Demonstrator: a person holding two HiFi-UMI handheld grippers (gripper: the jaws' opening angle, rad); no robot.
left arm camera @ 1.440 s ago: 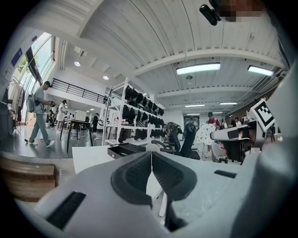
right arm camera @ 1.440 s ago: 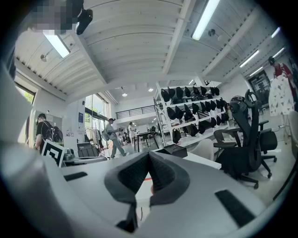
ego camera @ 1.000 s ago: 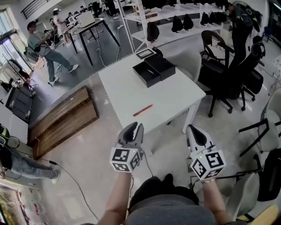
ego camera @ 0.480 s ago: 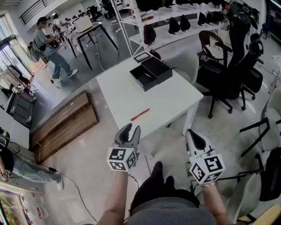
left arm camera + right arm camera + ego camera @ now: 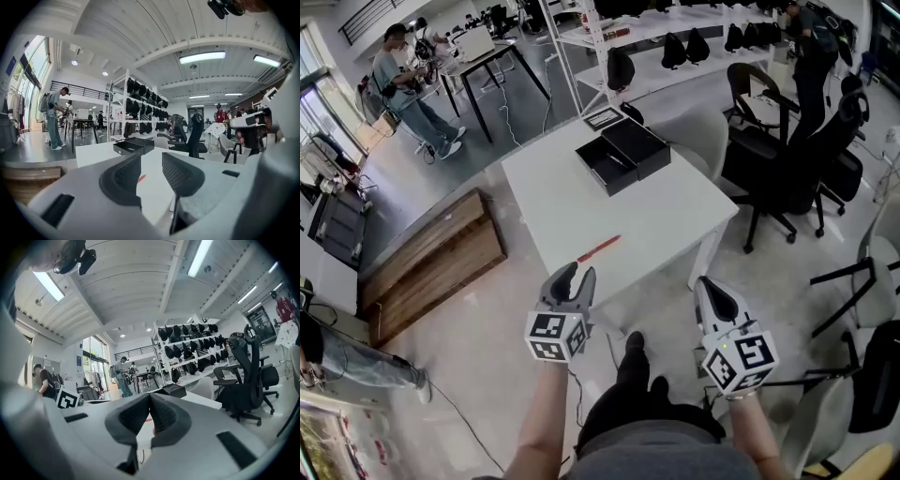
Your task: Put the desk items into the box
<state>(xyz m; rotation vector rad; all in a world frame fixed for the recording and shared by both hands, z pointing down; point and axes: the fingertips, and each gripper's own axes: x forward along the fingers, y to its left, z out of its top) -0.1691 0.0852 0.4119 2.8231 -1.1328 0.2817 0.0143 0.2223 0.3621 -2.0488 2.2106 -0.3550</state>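
While one pen (image 5: 600,248) and one box (image 5: 623,153) sit on the table (image 5: 675,220), the left gripper (image 5: 577,274) has just been opening wide, empty; the right gripper (image 5: 713,287) is closed, empty.

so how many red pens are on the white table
1. The red pen lies near the front edge of the white table, just beyond the left gripper. The black box could hide more.

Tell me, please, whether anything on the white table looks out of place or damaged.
Only the red pen stands out: it lies alone close to the near edge of the table, well apart from the open black box at the far end. Nothing looks spilled or broken.
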